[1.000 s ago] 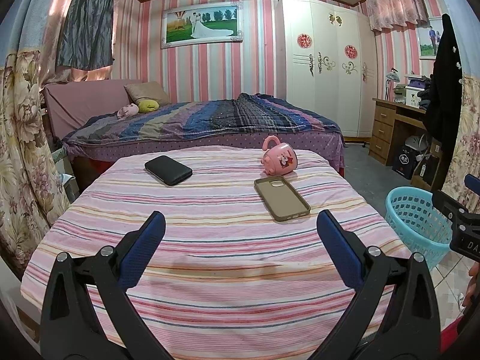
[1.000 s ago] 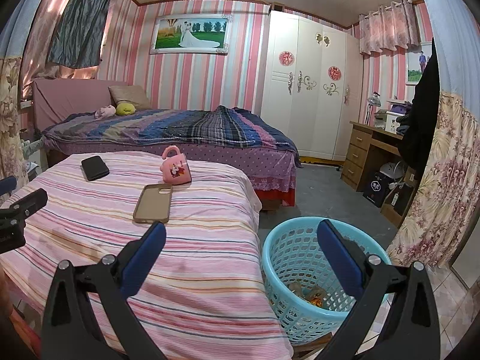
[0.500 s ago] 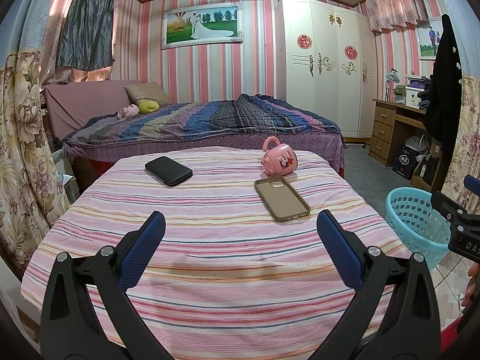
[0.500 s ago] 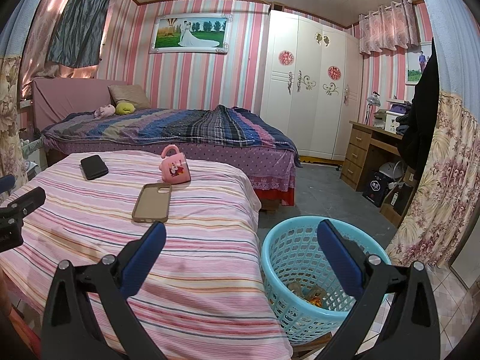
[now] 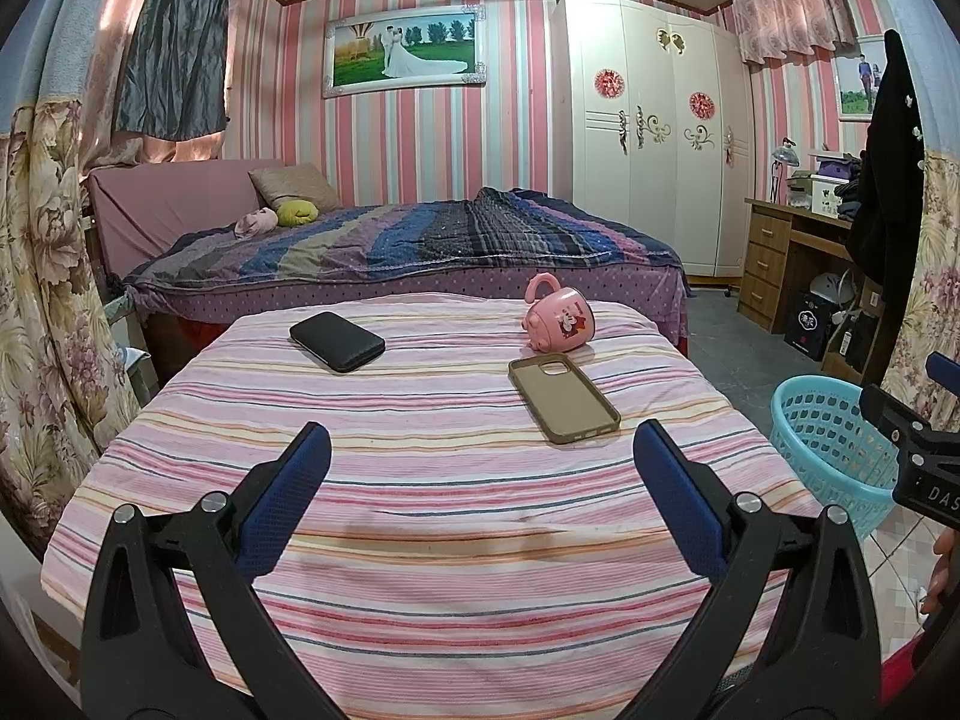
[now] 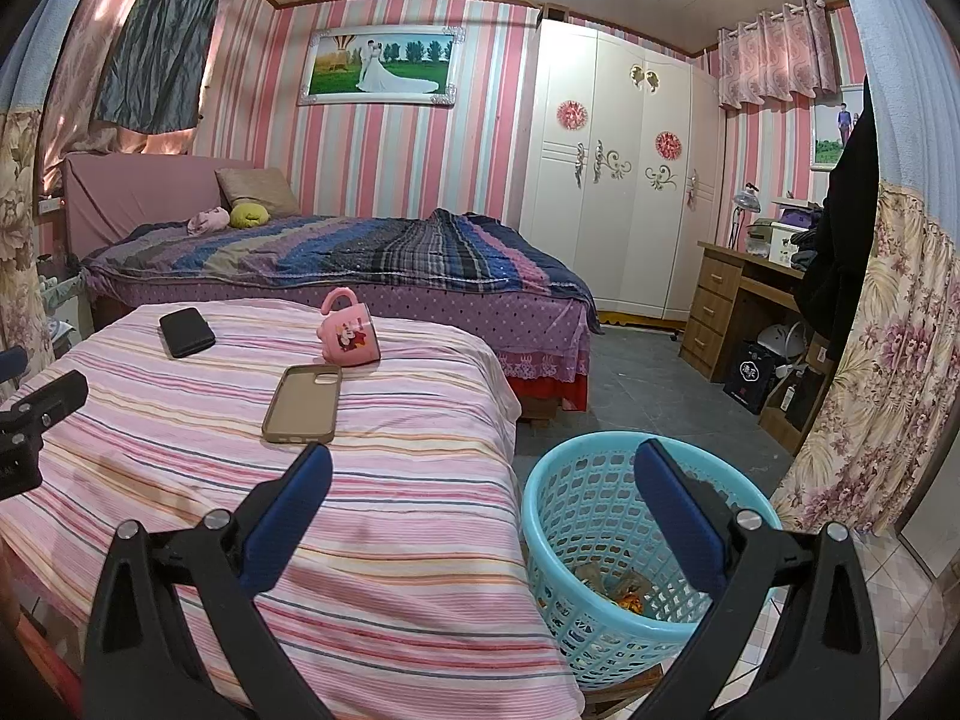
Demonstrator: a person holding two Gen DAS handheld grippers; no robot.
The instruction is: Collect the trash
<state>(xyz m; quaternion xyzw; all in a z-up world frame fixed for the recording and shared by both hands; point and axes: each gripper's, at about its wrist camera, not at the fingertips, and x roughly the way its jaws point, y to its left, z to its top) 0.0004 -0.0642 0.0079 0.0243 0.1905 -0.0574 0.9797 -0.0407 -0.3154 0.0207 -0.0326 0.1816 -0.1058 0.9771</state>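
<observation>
My left gripper [image 5: 480, 450] hangs over the near half of the striped table [image 5: 420, 516], jaws spread wide with nothing between them. My right gripper [image 6: 480, 474] is just as wide and just as empty, hanging off the table's right edge above the blue basket [image 6: 576, 618]. The trash [image 6: 618, 588] I can make out sits in the bottom of that basket: a few crumpled wrappers, brownish and orange, too small to name. On the table I see only a black phone [image 5: 337, 341], a tan phone case [image 5: 564, 399] lying flat with its open side up, and a pink mug [image 5: 559, 321] tipped on its side just behind the case. None of these reads as rubbish, so I judge the collecting is done or nearly so. The step in hand, as I take it, is a last check of the tabletop. To do it well I would sweep the left camera slowly across the cloth, since the stripes could hide a small scrap, and look along the far edge behind the mug. I would keep both jaws wide and clear of the phone and case, so nothing gets nudged toward the edge.
</observation>
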